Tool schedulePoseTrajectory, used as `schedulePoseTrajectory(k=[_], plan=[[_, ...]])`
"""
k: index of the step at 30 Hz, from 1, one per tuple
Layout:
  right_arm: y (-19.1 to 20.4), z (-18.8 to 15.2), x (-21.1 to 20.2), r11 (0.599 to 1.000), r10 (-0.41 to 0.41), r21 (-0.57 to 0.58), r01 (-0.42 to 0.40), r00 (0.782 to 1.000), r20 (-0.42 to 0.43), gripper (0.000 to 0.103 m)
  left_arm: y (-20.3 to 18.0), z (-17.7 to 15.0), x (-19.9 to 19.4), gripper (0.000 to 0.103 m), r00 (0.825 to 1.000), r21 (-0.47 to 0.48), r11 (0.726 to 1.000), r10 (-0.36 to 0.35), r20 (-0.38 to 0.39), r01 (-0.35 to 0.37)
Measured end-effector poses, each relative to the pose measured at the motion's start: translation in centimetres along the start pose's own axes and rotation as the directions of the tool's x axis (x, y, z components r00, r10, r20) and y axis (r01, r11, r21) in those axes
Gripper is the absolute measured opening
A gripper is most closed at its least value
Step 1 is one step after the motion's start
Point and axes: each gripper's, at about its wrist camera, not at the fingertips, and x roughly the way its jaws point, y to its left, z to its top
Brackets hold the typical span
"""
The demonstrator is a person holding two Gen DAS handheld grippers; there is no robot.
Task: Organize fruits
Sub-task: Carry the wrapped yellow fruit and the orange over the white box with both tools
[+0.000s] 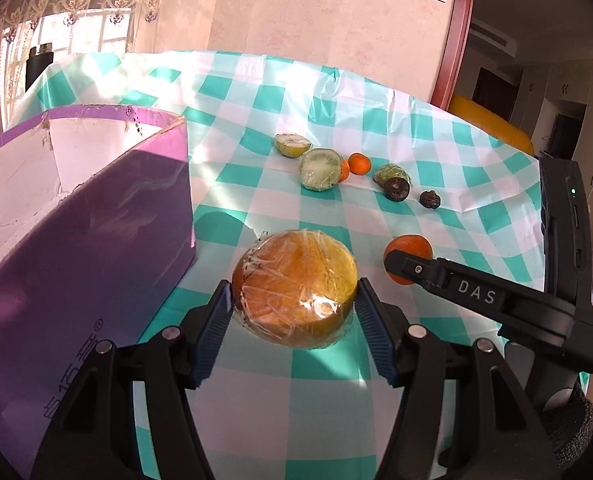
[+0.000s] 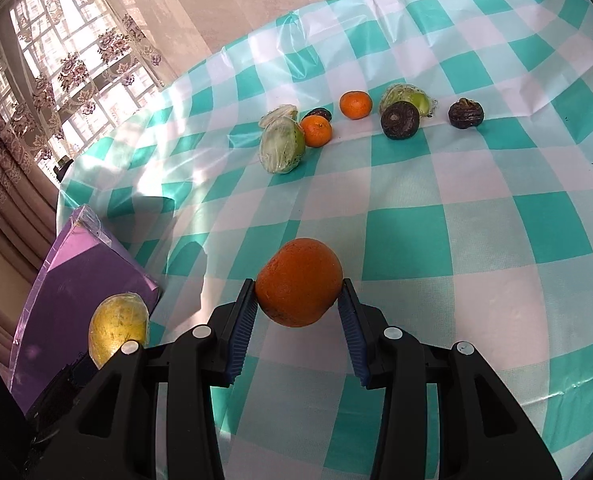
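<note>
My left gripper (image 1: 294, 300) is shut on a plastic-wrapped orange half (image 1: 294, 286), cut face up, held above the checked tablecloth just right of the purple box (image 1: 84, 236). It also shows in the right wrist view (image 2: 118, 324). My right gripper (image 2: 298, 292) is shut on a whole orange (image 2: 298, 282) and holds it above the cloth; that orange also shows in the left wrist view (image 1: 410, 250) behind the right gripper's finger. More fruit lies farther back: wrapped green halves (image 2: 282, 144), two tangerines (image 2: 355, 105), dark round fruits (image 2: 399, 120).
The purple box stands open at the table's left edge (image 2: 84, 280). The teal and white checked cloth (image 2: 456, 220) covers the round table. A wall and a curtained window (image 2: 56, 60) lie behind it. A yellow object (image 1: 492, 120) sits past the far right edge.
</note>
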Motion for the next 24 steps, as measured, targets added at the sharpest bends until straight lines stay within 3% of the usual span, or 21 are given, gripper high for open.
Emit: schedulePoseTrajectory(k=[6, 13, 16, 20, 24], plan=[[4.1, -0.1, -2.0, 0.995, 0.06, -0.08, -0.057, 0.998, 0.03, 0.041, 0.3, 1.6, -5.0, 0.062, 0.99, 0.014, 0.998, 0.056, 0.132, -0.058], [11.7, 0.4, -5.1, 0.963, 0.145, -0.242, -0.119, 0.985, 0.094, 0.041, 3.1, 4.2, -10.8, 0.062, 0.958, -0.046, 0.984, 0.178, 0.225, -0.172], [14.8, 0.6, -5.7, 0.944, 0.182, -0.296, -0.148, 0.979, 0.091, 0.041, 5.4, 5.5, -12.3, 0.062, 0.947, -0.074, 0.966, 0.257, 0.192, -0.248], [19.1, 0.4, -5.5, 0.909, 0.207, -0.384, -0.163, 0.976, 0.075, 0.041, 9.2, 6.2, -14.0, 0.062, 0.943, -0.123, 0.947, 0.311, 0.114, -0.297], [22.6, -0.3, -4.2, 0.882, 0.202, -0.437, -0.176, 0.979, 0.013, 0.041, 12.3, 6.0, -14.8, 0.063, 0.924, -0.122, 0.92, 0.379, 0.041, -0.372]])
